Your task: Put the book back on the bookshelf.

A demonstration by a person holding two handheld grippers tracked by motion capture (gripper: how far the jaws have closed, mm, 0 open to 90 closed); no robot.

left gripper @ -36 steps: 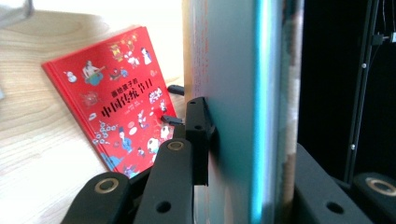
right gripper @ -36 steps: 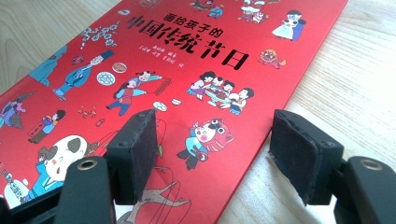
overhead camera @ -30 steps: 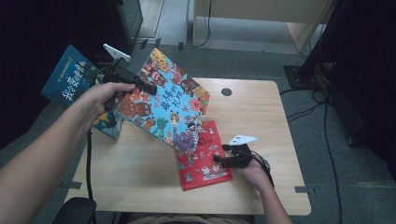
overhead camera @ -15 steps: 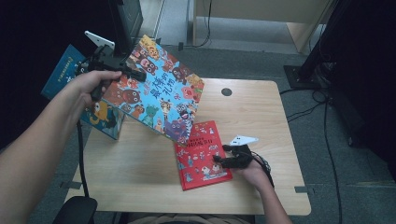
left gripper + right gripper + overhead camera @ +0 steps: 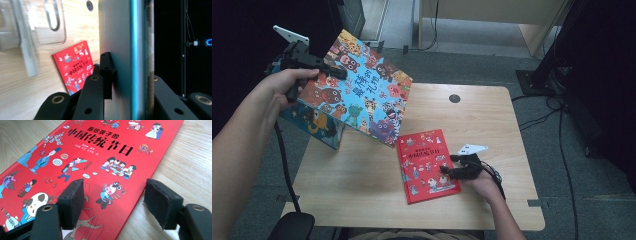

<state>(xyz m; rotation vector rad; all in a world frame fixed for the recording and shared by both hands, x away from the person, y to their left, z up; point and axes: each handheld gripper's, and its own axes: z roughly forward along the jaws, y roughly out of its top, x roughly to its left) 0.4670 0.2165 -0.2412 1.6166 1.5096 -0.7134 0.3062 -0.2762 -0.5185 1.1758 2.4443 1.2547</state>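
Since the earlier frames, the large picture book (image 5: 362, 95) has been carried up and toward the table's left edge, and it now stands tilted in the air, clear of the red book (image 5: 427, 165) it formerly overlapped. Left gripper (image 5: 319, 67) is clamped on the big book's upper left edge, jaws narrow on the cover. Right gripper (image 5: 451, 171) rests at the red book's right edge; its jaws have narrowed slightly, yet they stand wide with nothing pressed between the pads.

Condition of the big book: glossy cover crowded with cartoon animals in many colours, large Chinese characters across it, corners intact. Another illustrated book (image 5: 319, 125) lies beneath it at the wooden table's (image 5: 492, 125) left edge.

High view gives the full cover and both hands. Left gripper view presents the big book (image 5: 125, 50) edge-on as a teal spine, one jaw flat against it, with the red book (image 5: 73, 65) beyond on the table. Right gripper view reads the red book's (image 5: 100, 157) title and festival figures, one pad over the cover, the other over bare wood.
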